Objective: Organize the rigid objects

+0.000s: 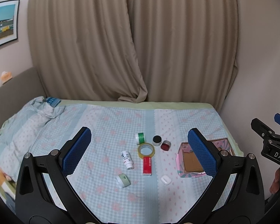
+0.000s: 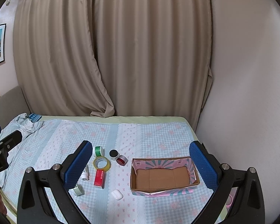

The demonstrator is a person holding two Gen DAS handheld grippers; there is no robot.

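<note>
Here both the left gripper (image 1: 139, 151) and right gripper (image 2: 141, 163) stand spread wide, holding nothing; the tape roll (image 1: 146, 150) lies between the left fingers, the cardboard box (image 2: 161, 177) between the right.

A bed (image 2: 158, 130) covered in a blue-checked, pink-flowered sheet carries scattered small items: a green-labelled jar (image 2: 98, 150), a black-lidded jar (image 2: 113, 154) and a red-lidded jar (image 2: 121, 160) at the far side, a roll of clear tape (image 2: 101, 163) touching a red box (image 2: 99, 178) nearer, a white bottle (image 2: 85, 174) and a pale green jar (image 2: 78, 189) to the left, a white earbud case (image 2: 117, 194) nearest, an open cardboard box (image 2: 163, 176) to the right, and a crumpled quilt (image 1: 22, 128) at far left
</note>
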